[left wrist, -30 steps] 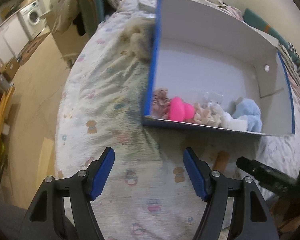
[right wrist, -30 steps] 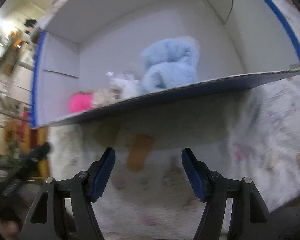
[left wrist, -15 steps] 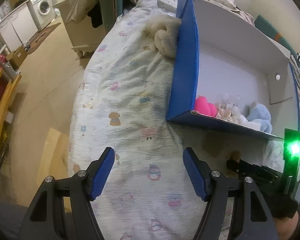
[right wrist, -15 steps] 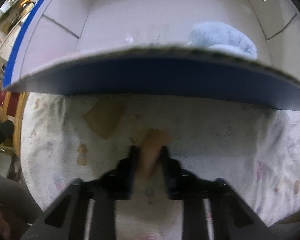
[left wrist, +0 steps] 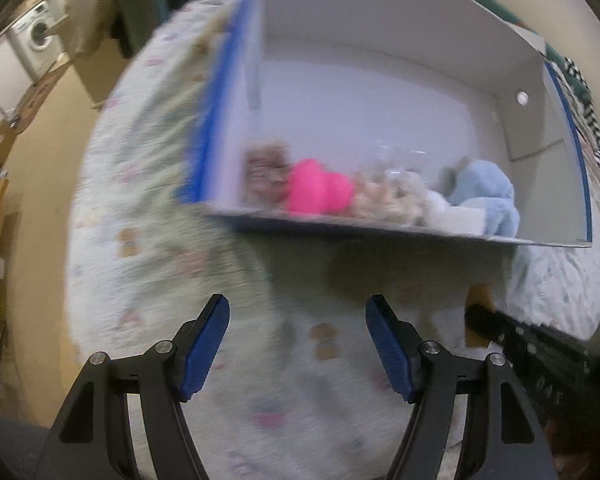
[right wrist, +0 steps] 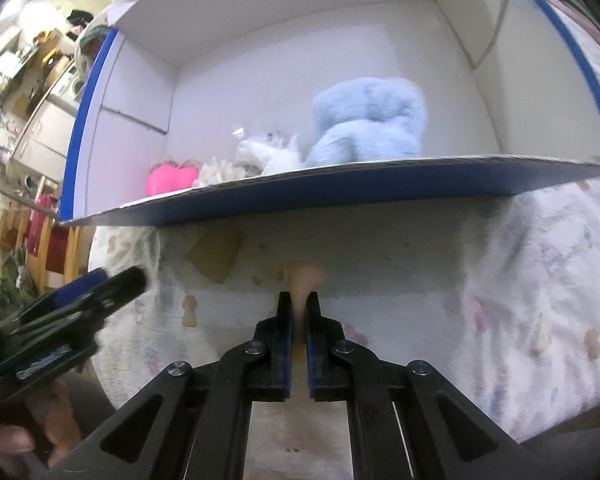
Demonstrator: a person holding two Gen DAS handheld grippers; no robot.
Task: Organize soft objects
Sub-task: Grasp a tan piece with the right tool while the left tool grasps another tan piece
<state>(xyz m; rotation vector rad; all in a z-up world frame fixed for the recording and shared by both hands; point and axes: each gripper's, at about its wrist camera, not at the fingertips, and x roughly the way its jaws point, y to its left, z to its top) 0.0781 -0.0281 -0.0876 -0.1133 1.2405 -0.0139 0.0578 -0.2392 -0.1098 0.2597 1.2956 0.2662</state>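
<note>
**Between my right jaws: the peach soft piece**

Nearest me, my right gripper (right wrist: 299, 320) is pinched tight on a small peach soft piece (right wrist: 303, 280). Its long way points straight ahead, far end poking toward the box (right wrist: 340, 192). My left gripper (left wrist: 298, 344) hangs wide, holding nothing. Farther off, the blue plush (right wrist: 370, 120) lies inside the box.

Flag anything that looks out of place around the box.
A tan square patch lies loose on the bedspread in front of the box, outside it, while the other soft toys sit inside. The right gripper is pinching a peach soft piece; the left gripper is open.
</note>
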